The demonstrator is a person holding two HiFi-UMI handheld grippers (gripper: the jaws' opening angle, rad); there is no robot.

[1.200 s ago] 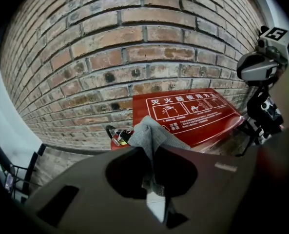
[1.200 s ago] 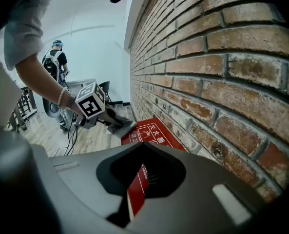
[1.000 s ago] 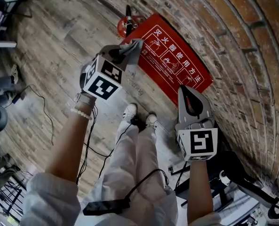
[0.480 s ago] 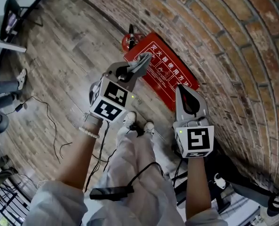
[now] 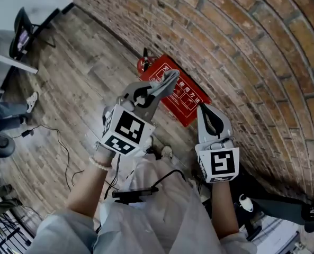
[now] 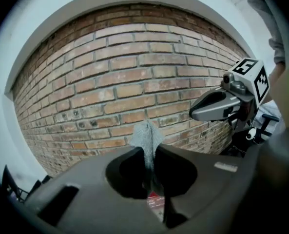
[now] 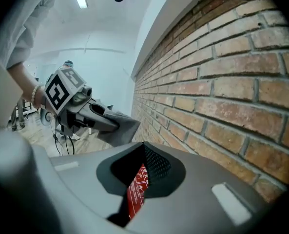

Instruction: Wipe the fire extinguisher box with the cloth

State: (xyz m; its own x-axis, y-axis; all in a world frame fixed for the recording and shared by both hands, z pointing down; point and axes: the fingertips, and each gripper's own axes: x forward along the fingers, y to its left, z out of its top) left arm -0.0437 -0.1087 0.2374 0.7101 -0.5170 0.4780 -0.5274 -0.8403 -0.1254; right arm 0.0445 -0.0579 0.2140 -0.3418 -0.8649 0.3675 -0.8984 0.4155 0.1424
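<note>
Grey woven cloth (image 5: 171,80) clenched in left claw (image 5: 165,85) over flat red fire extinguisher box (image 5: 189,102), likely ready for wiping. Right claw (image 5: 204,108) clenched empty beside box, kept clear.

On my head view, the left hand-held gripper (image 5: 159,89) and its cloth (image 5: 172,79) cover part of the fire extinguisher box (image 5: 187,102); its print is too small to read.

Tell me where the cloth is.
The cloth is pinched in the left tool, head view centre, over the red fire extinguisher box by the brick wall.
</note>
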